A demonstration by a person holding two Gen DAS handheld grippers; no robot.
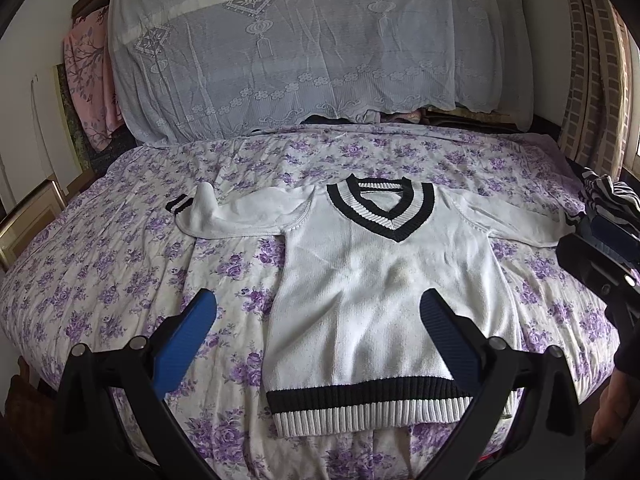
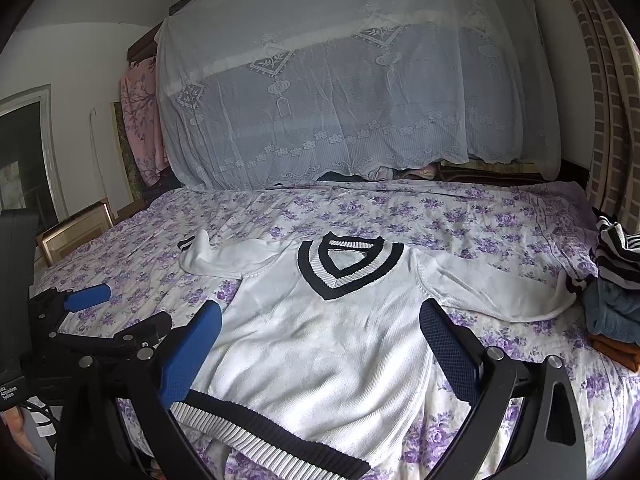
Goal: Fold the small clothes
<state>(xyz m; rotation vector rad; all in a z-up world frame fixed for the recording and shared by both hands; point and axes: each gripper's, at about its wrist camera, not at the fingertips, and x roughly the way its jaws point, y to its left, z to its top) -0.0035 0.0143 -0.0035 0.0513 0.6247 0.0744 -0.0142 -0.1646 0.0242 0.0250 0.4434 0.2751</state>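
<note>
A small white knit sweater (image 1: 384, 280) (image 2: 320, 340) with a black-and-white V collar and striped hem lies flat, face up, on the purple floral bedspread (image 1: 120, 264). Both sleeves are spread sideways. My left gripper (image 1: 318, 308) hovers open above the sweater's lower left part, nothing between its blue fingers. My right gripper (image 2: 320, 320) is open too, over the sweater's body near the hem. In the right wrist view the left gripper (image 2: 86, 298) shows at the far left. The right gripper's black frame (image 1: 596, 264) shows at the right edge of the left wrist view.
A pile of other clothes (image 2: 618, 280), striped, blue and orange, sits at the bed's right edge by the sweater's right cuff. A lace-covered mound (image 1: 304, 52) rises behind the bed. Curtains (image 1: 592, 60) hang at right; a framed picture (image 2: 76, 228) leans at left.
</note>
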